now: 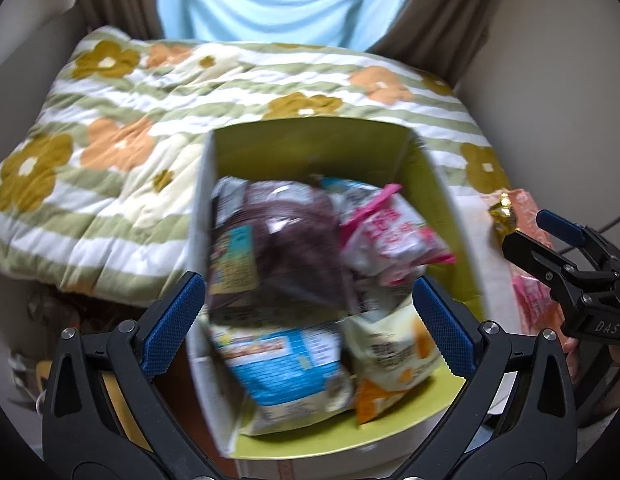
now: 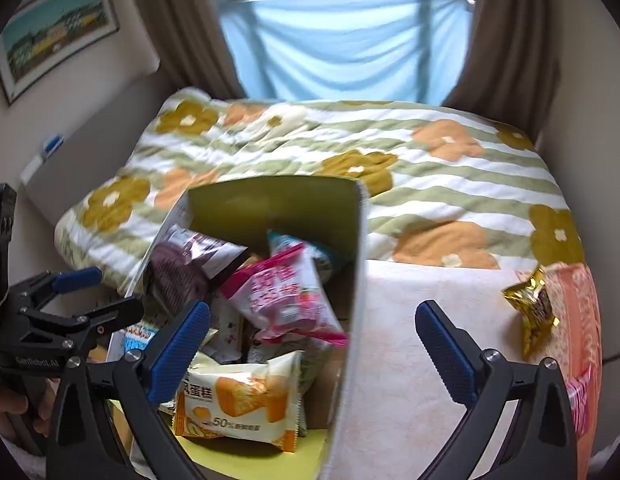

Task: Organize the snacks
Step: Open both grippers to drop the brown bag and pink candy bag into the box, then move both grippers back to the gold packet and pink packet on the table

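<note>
An open box (image 1: pixel 310 144) with a green lining holds several snack packets: a brown one (image 1: pixel 285 236), a pink one (image 1: pixel 390 236), a blue one (image 1: pixel 285 364) and a yellow cake packet (image 1: pixel 394 356). My left gripper (image 1: pixel 307 324) hangs open above the box's near end and grips nothing. My right gripper (image 2: pixel 312 344) also stands open and empty, astride the right wall of the box (image 2: pixel 269 200), with the cake packet (image 2: pixel 237 400) below its left finger. A gold packet (image 2: pixel 532 308) lies outside, to the right.
The box stands on a cream cloth (image 2: pixel 402 360) beside a floral quilt (image 2: pixel 430 180). An orange-pink packet (image 2: pixel 578 320) lies by the gold one. Curtains and a blue sheet hang behind. A hand (image 2: pixel 13 408) holds the left gripper (image 2: pixel 105 294).
</note>
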Tool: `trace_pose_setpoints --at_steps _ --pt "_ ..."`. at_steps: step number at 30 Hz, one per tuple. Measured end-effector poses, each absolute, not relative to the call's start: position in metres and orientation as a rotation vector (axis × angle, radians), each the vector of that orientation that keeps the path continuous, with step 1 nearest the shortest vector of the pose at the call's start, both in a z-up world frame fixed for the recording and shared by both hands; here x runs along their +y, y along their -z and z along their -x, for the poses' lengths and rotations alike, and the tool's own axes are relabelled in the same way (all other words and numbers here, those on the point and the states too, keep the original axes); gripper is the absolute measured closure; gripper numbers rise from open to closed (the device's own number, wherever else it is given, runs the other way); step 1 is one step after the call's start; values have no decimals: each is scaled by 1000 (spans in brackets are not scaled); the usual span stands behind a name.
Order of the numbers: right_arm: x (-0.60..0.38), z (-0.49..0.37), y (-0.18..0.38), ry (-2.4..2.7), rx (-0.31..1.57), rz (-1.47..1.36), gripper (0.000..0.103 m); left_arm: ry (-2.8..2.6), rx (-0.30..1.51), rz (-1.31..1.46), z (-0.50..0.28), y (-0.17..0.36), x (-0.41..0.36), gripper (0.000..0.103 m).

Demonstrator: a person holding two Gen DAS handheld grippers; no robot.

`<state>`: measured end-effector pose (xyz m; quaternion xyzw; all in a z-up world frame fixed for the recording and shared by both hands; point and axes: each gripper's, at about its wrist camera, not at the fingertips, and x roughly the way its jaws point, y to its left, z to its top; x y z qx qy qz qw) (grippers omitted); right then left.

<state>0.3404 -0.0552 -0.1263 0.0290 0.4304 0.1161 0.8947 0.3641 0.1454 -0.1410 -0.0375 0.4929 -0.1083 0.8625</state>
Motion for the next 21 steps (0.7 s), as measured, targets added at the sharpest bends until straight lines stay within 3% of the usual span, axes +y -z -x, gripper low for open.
trace_pose_setpoints --at_steps 7,21 --pt "-120 -313 112 -85 817 -120 1 350 1025 13 -370 128 68 0" --pt "-299 -235 135 263 903 -299 1 550 1098 -40 -368 151 -131 0"
